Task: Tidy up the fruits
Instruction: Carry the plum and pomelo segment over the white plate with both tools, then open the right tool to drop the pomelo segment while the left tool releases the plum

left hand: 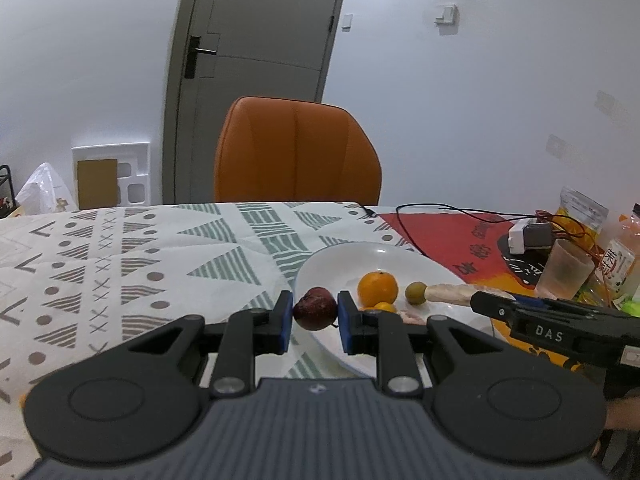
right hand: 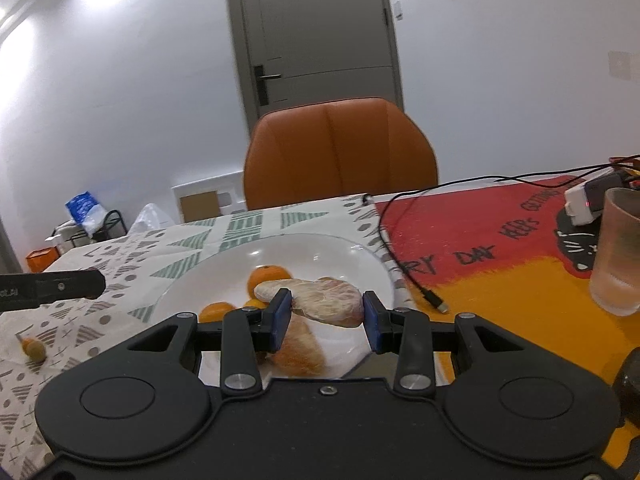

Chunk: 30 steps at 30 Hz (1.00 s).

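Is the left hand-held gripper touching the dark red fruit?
Touching. In the left wrist view, the left hand-held gripper has both blue pads pressed against the dark red fruit.

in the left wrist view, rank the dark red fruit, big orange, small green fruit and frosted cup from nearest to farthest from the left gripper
1. Dark red round fruit: between the fingers of the left gripper, at the white plate's near edge.
2. Big round orange: on the plate, just right.
3. Small green round fruit: further right on the plate.
4. Frosted plastic cup: far right, off the plate.
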Motion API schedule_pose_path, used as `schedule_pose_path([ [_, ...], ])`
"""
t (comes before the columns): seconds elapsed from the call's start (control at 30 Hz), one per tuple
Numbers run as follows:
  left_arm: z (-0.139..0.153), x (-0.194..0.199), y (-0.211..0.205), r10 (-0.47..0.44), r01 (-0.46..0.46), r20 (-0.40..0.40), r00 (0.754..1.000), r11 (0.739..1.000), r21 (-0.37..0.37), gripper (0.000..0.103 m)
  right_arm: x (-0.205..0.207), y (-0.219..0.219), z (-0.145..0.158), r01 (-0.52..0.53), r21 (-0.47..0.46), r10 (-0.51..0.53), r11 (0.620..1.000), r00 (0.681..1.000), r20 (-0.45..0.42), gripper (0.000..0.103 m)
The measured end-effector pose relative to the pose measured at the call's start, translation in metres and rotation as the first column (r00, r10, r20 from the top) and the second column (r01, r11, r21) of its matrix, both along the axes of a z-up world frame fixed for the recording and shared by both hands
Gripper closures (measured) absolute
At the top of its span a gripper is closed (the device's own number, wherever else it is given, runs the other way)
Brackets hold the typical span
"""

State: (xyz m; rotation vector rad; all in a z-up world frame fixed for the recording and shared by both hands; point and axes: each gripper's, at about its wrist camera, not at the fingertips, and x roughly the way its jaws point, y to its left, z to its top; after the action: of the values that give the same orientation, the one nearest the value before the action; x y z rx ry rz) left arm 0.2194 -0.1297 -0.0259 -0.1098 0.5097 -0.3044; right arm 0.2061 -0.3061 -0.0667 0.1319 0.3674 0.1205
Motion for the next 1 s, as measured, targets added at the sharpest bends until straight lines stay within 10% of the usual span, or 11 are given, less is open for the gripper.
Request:
schedule_pose_path([
  [0.17, -0.004, 0.005, -0.009, -0.019, 0.019, -0.006, 1.000, 1.000, 0.005, 0.081, 0.004, -0.003, -0.001, 0.077, -0.031, -0.077, 0.997, 0.997, -0.002, 0.043],
  [0.77, -0.008, 0.019, -0.022, -0.013, 0.014, -0.031, 0.999, 1.000, 0.014, 0.073, -0.010, 0.002, -0.007, 0.010, 0.001, -0.010, 1.000, 0.999, -0.033, 0.031],
  [1.0, -0.005, 0.006, -0.002, 0.054, -0.054, -0.014, 0.998, 0.998, 0.043, 0.037, -0.017, 0.008, -0.006, -0.003, 0.012, 0.003, 1.000, 1.000, -0.027, 0.020],
])
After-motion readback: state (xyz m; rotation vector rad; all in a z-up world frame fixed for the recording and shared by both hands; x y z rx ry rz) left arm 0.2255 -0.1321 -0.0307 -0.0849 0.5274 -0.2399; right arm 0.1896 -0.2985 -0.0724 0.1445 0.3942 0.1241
